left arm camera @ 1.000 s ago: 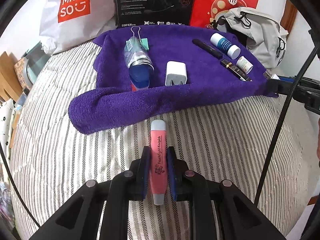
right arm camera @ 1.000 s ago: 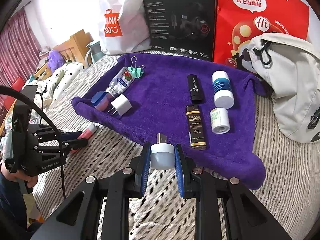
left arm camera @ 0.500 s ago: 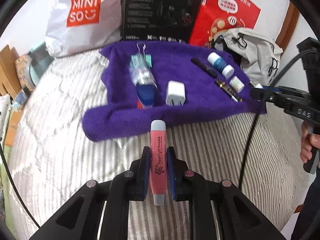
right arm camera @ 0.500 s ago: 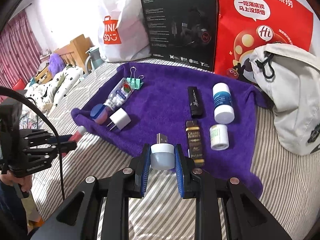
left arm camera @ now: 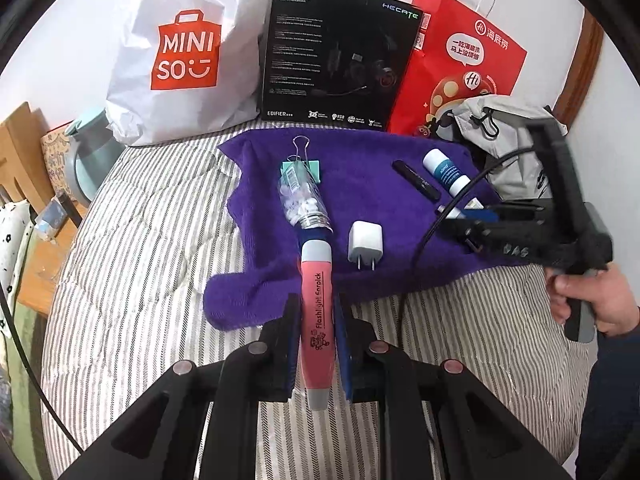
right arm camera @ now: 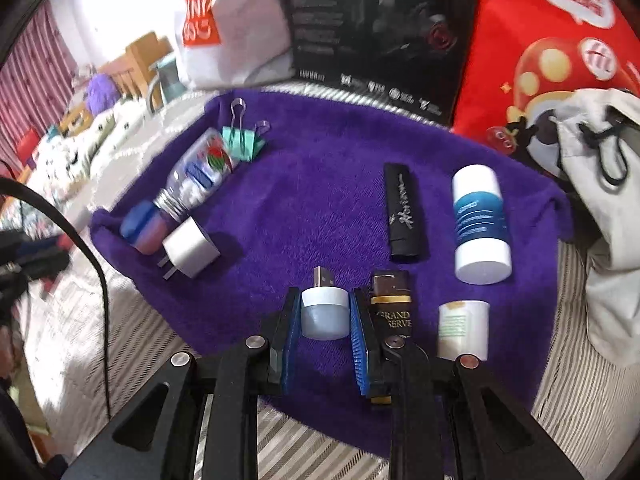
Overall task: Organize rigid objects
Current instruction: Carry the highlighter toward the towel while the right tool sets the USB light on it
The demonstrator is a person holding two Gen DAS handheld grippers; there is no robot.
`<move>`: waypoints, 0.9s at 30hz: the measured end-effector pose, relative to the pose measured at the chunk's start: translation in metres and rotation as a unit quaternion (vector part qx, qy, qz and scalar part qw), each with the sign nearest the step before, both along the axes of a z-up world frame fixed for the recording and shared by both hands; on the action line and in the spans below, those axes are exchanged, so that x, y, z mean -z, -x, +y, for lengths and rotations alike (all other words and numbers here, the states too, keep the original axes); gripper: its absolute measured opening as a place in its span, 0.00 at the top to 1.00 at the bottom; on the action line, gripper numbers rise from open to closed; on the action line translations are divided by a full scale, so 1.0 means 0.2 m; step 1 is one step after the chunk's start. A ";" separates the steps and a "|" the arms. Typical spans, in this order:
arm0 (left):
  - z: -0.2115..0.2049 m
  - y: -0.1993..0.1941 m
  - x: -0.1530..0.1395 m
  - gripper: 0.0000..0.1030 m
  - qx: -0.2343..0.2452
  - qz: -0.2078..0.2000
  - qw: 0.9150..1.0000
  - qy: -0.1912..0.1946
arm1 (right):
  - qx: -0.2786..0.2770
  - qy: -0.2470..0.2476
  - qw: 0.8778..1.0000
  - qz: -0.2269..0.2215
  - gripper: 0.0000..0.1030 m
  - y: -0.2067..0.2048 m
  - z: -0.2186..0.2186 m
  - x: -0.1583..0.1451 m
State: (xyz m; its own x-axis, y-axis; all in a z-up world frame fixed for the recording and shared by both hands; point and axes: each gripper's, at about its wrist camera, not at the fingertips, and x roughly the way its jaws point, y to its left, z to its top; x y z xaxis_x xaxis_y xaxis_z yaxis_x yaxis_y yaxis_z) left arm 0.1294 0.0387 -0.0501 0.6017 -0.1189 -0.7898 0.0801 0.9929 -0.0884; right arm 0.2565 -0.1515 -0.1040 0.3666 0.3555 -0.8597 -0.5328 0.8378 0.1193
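Note:
A purple towel [left arm camera: 360, 184] [right arm camera: 320, 184] lies on a striped bed. My left gripper [left arm camera: 316, 320] is shut on a pink flashlight pen [left arm camera: 317, 312], held above the towel's near edge. My right gripper [right arm camera: 324, 320] is shut on a small white USB light [right arm camera: 323, 312] over the towel, left of a black and gold lighter [right arm camera: 392, 304]. On the towel lie a clear bottle with a blue cap [left arm camera: 302, 196] [right arm camera: 188, 188], a teal binder clip [left arm camera: 301, 164] [right arm camera: 242, 140], a white charger [left arm camera: 365, 242] [right arm camera: 190, 250], a black tube [left arm camera: 416, 180] [right arm camera: 404, 212], a blue-banded white tube [left arm camera: 446, 172] [right arm camera: 480, 224] and a small white jar [right arm camera: 462, 330].
A white shopping bag [left arm camera: 188, 52], a black headset box [left arm camera: 340, 56] and a red paper bag [left arm camera: 460, 68] stand behind the towel. A grey backpack [left arm camera: 512, 148] [right arm camera: 600, 220] lies at the right. Wooden furniture [left arm camera: 24, 152] is off the bed's left side. A hand [left arm camera: 592, 300] holds the right gripper.
My left gripper has risen and advanced, with the pen tip now over the towel edge. My right gripper has moved forward and down over the towel beside the lighter.

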 end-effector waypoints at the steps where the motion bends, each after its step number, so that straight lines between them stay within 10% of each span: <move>1: 0.00 0.00 0.00 0.84 -0.001 -0.001 1.000 0.001 | -0.004 0.007 1.000 0.001 0.77 0.00 0.02 0.01; 27: -0.15 -0.33 0.04 0.84 0.044 0.009 0.999 0.012 | 0.025 -0.018 1.000 0.001 0.67 0.10 -0.26 -0.10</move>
